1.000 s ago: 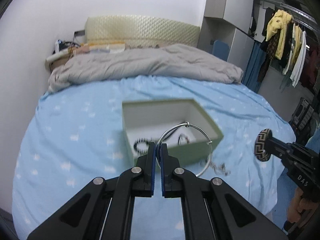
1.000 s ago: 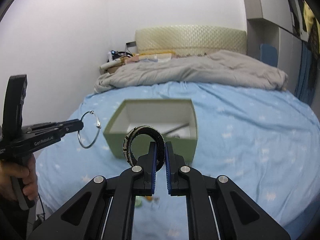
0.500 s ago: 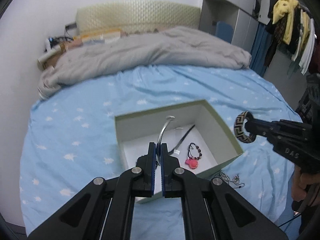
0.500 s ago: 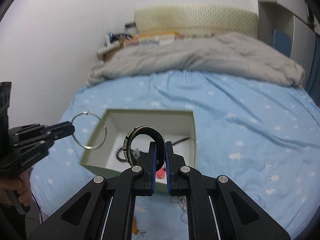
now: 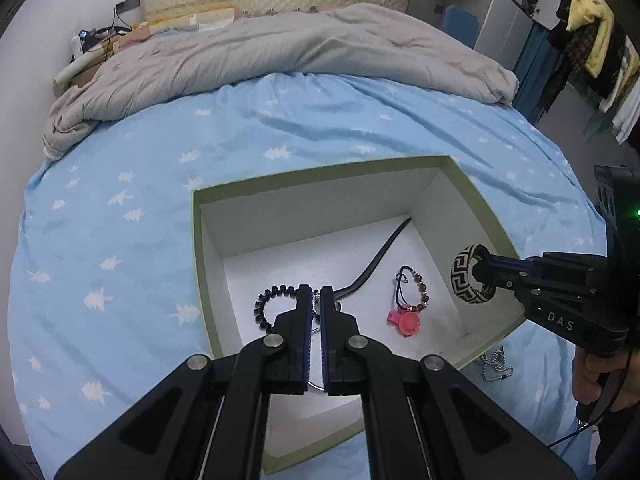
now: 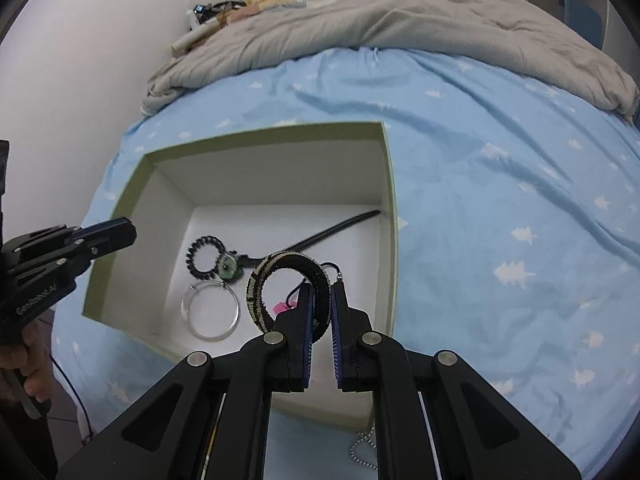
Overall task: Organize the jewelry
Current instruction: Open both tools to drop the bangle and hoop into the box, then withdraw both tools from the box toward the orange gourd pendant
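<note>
While hovering over the bed point(image 5: 120, 200), keep to the green box point(image 5: 320, 176), white inside and open-topped. Lower the right gripper point(image 6: 320, 292), pinching a black-and-cream woven bangle point(image 6: 280, 260) upright above the box floor, toward a bare patch; let go low to avoid a bounce. Left gripper point(image 5: 315, 296) pressed together, empty, over the box. Thin silver ring point(image 6: 210, 312) lying inside, beside a black coil band point(image 6: 202, 256).

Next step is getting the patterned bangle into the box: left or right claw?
Right. The right claw grips the bangle over the open box; the left claw is shut, empty, beside its rim.
</note>
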`<state>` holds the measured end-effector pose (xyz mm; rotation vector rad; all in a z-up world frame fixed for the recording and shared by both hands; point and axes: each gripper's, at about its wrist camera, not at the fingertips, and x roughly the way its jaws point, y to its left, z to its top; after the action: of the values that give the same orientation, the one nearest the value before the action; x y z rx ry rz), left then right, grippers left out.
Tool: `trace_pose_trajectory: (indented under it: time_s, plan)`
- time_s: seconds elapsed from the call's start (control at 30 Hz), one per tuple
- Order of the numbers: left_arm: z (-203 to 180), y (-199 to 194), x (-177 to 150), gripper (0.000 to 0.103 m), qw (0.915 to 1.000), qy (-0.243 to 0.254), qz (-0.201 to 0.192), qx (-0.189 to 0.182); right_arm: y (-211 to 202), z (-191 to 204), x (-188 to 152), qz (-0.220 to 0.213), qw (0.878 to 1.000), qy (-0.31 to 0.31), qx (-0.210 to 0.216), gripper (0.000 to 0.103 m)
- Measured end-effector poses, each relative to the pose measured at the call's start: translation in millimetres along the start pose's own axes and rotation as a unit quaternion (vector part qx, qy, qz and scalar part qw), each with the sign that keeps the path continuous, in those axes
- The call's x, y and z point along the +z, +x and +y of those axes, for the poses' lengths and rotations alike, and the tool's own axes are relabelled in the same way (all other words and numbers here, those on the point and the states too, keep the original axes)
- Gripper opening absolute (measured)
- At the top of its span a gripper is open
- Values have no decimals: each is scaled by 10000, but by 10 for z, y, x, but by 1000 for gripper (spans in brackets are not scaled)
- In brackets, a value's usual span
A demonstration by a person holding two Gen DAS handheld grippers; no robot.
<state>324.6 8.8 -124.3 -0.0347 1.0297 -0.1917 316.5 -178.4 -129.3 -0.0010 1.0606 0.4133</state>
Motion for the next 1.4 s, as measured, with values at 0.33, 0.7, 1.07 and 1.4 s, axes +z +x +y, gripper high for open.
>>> trace_pose_trajectory:
  time_s: [0.33, 0.7, 1.07, 1.4]
  plan:
    - [-56, -215, -11, 2, 9999, 10, -142, -49, -178, 72, 44, -125, 9998, -33, 127, 23]
    - [-280, -1086, -90, 5, 9979, 17, -609, -203, -1145, 347, -105, -904, 9955, -243, 158, 23]
    - [-591, -1890, -521, 62, 9909, 180, -1314, -226, -1881, 467, -635, -1546, 9875, -277, 111, 23]
    - [-670, -2019, -1048, 80, 9865, 129, -1626, -123, -2119, 436, -1336, -2209, 9752, -84, 61, 30]
